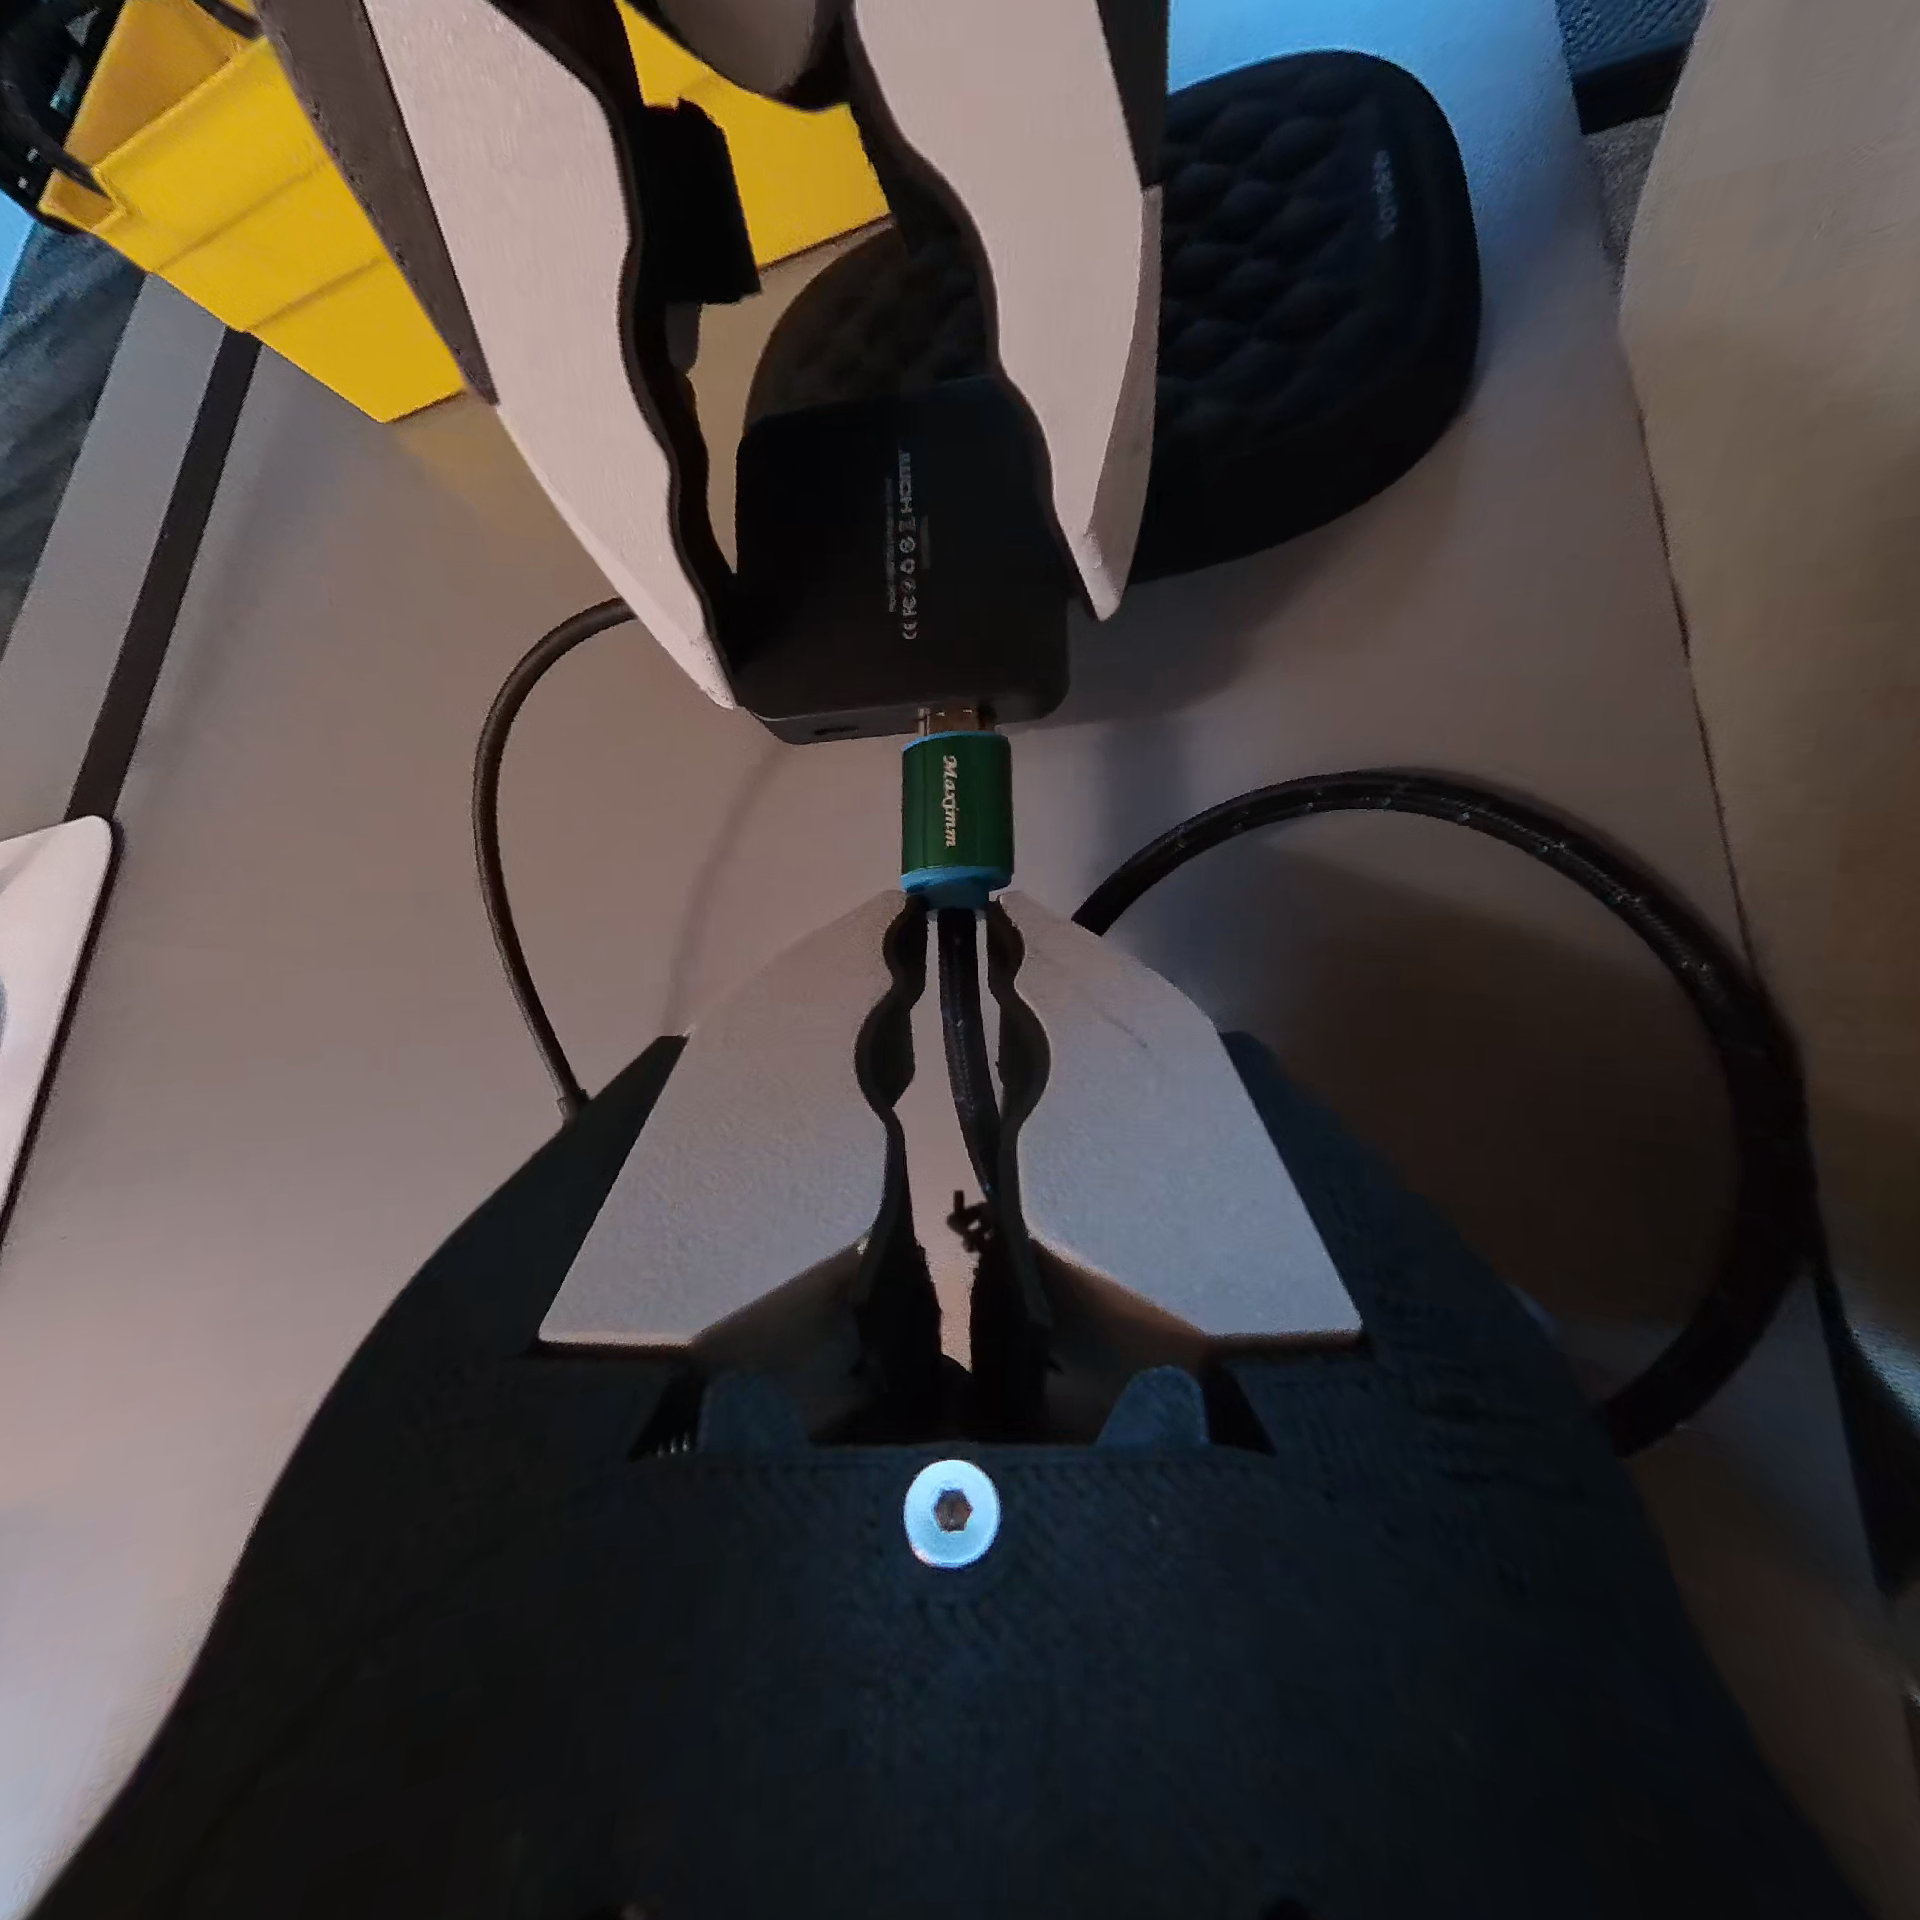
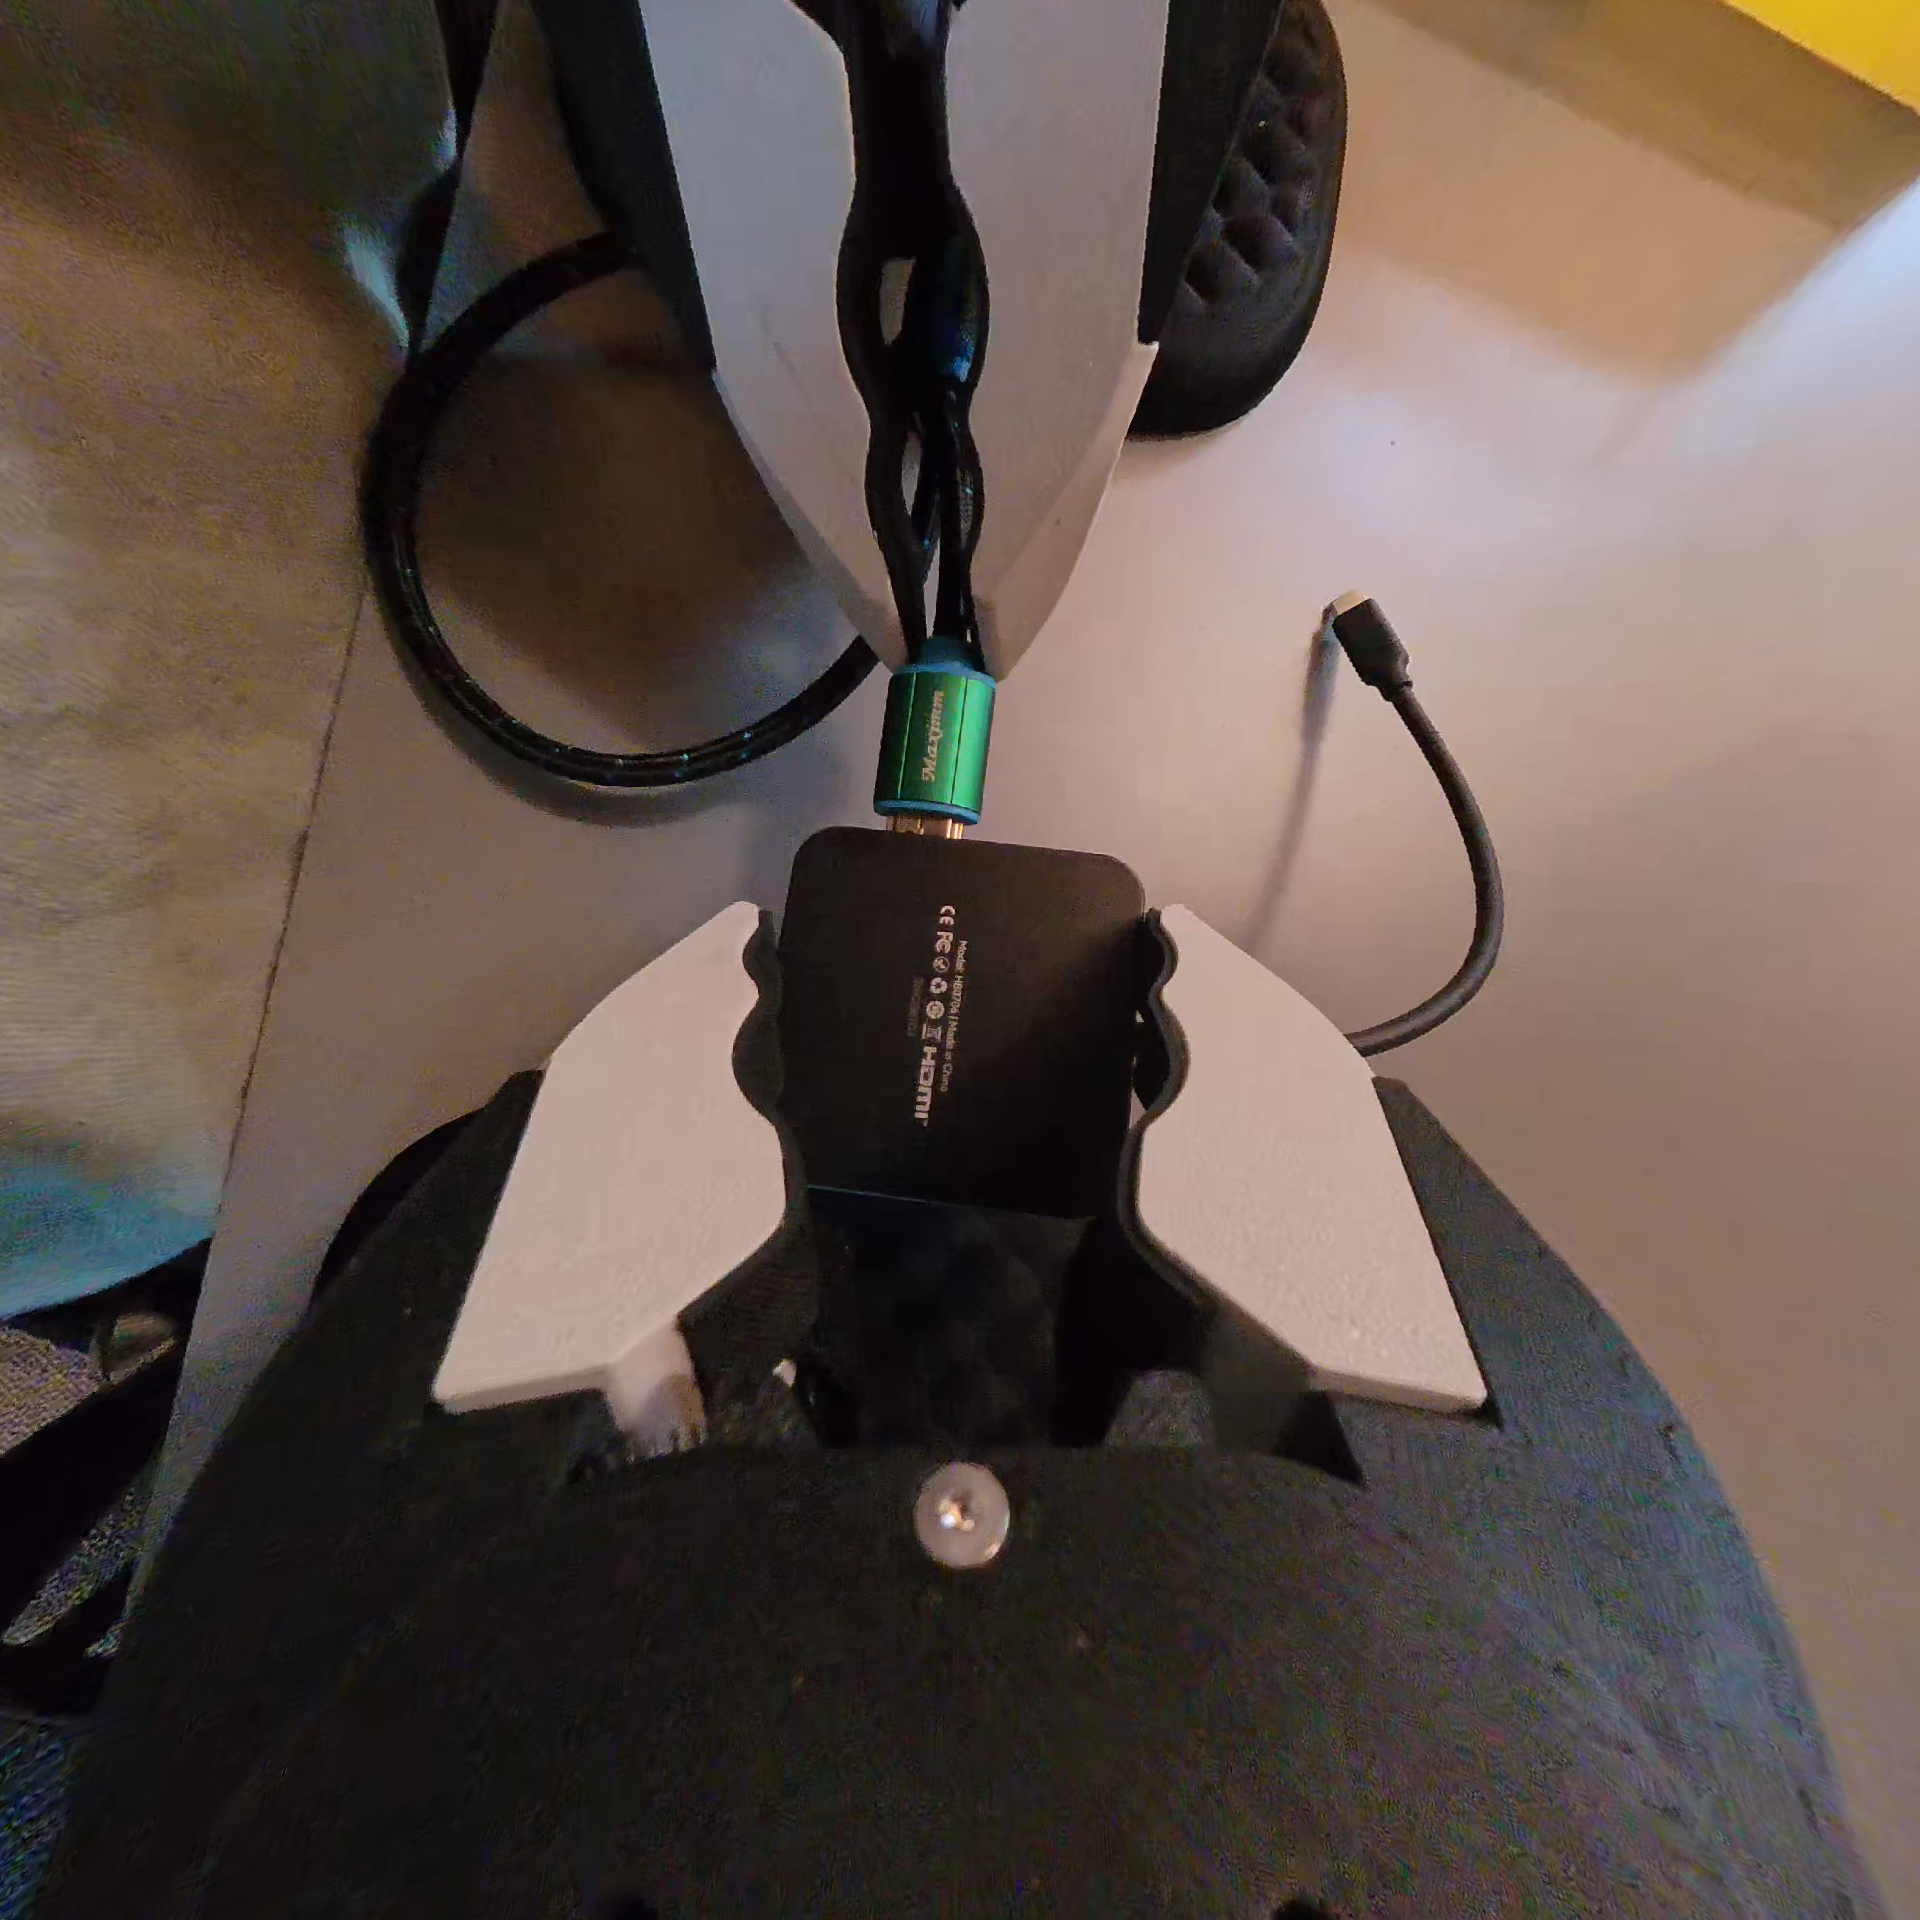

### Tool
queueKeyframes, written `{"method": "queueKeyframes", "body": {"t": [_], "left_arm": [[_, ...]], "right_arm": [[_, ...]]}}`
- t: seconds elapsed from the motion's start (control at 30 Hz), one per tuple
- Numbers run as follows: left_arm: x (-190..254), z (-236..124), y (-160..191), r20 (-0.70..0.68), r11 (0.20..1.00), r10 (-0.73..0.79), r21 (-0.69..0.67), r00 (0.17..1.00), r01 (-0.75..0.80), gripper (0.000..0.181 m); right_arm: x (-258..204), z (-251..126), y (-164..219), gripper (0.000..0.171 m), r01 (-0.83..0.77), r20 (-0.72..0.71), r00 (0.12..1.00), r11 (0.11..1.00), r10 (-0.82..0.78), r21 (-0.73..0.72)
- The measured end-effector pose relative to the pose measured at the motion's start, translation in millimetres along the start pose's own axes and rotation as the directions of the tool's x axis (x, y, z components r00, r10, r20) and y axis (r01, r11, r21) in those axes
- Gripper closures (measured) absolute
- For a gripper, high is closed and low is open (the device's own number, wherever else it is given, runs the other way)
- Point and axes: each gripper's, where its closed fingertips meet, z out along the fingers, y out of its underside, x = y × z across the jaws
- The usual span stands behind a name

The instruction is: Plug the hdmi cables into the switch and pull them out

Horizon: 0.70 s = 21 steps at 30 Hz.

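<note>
The black HDMI switch [image 2: 956, 1029] is clamped between the white fingers of my right gripper [image 2: 956, 914], held above the table. It also shows in the left wrist view [image 1: 894, 582]. A green HDMI plug [image 1: 954, 816] with blue end rings sits with its metal tip partly in a port on the switch's edge; it also shows in the right wrist view [image 2: 932, 743]. My left gripper [image 1: 951, 909] is shut on the braided black cable [image 1: 961, 1029] just behind the plug. The cable loops away over the table [image 2: 499, 686].
A thin black cable with a small connector [image 2: 1371, 644] lies on the pale table [image 2: 1558, 623] to the right. A black padded wrist rest [image 1: 1309, 312] and a yellow bin [image 1: 260, 239] sit beyond. A white object [image 1: 42, 966] is at the left edge. About 5 centimetres separates my left fingertips from my right.
</note>
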Motion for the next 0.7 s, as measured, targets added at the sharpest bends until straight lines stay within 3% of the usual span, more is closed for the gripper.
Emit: {"method": "queueKeyframes", "body": {"t": [0.27,0.47,0.6,0.7], "left_arm": [[-3,3,-7,0.001,0.992,-0.012,0.128,1.0,0.012,0.172],[-16,-8,-15,0.037,0.975,-0.062,0.217,0.997,0.053,0.171],[-27,-14,-10,0.111,0.97,-0.078,0.238,0.991,0.049,0.171],[-28,-15,-13,0.107,0.965,-0.078,0.258,0.991,0.048,0.171]], "right_arm": [[3,0,2,0.105,-0.016,-0.021,1.0,0.997,0.018,0.075],[13,-20,-16,0.105,-0.111,-0.053,0.99,0.949,0.132,0.295],[27,-39,-10,0.065,-0.149,-0.177,0.953,0.889,0.246,0.434],[22,-37,5,0.064,-0.2,-0.183,0.93,0.858,0.317,0.473]]}}
